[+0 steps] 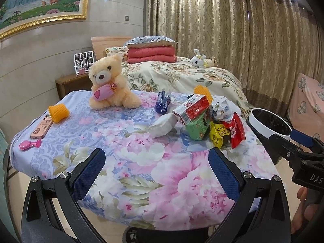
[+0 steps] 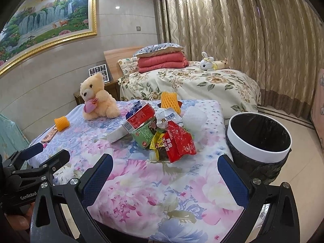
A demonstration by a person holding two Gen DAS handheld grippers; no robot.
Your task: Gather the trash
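Left gripper (image 1: 157, 172): lower frame, fingers spread, empty.
Right gripper (image 2: 165, 179): lower frame, fingers apart, empty.
Table (image 1: 141, 182): floral cloth, centre.
Bin (image 2: 260, 139): right of table, black-lined.
Trash pile (image 2: 162, 133): wrappers and cartons, centre, near bin.
Teddy bear (image 1: 110, 83): upper left.

Walls: beige panels, glossy, catching ceiling spotlights.
Painting (image 2: 46, 18): gold-framed waterfall landscape, hanging high on the left.
Curtains (image 2: 253, 40): tan, wavy-patterned, drawn shut across the far side.
Bed (image 2: 202, 87): floral cover, red folded blankets (image 2: 162, 61) at the headboard.
Nightstand (image 1: 70, 85): dark wood, beside the bed.
Floor: pale tile.
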